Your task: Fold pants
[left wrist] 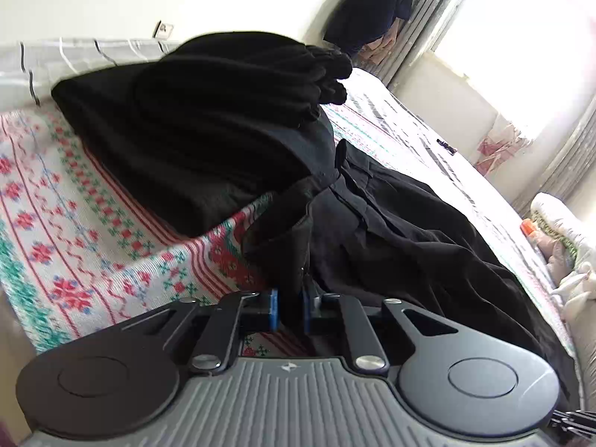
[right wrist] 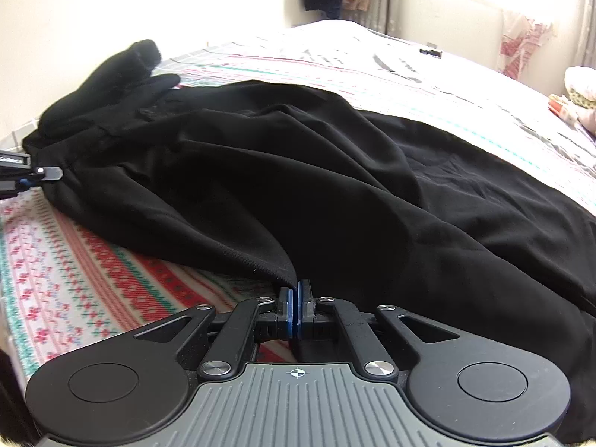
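Observation:
Black pants lie spread and rumpled across a bed with a flowered cover. My right gripper is shut on the near edge of one pant leg, its blue pads pressed together on the cloth. In the left wrist view the same pants run off to the right, and my left gripper is shut on a bunched fold at their end, with dark cloth filling the gap between its blue pads. The left gripper also shows at the left edge of the right wrist view, at the pants' far end.
A stack of folded black clothes sits on the bed just beyond the left gripper. Pillows and soft items lie at the right. A small dark object rests farther along the bed. Dark clothes hang by the window.

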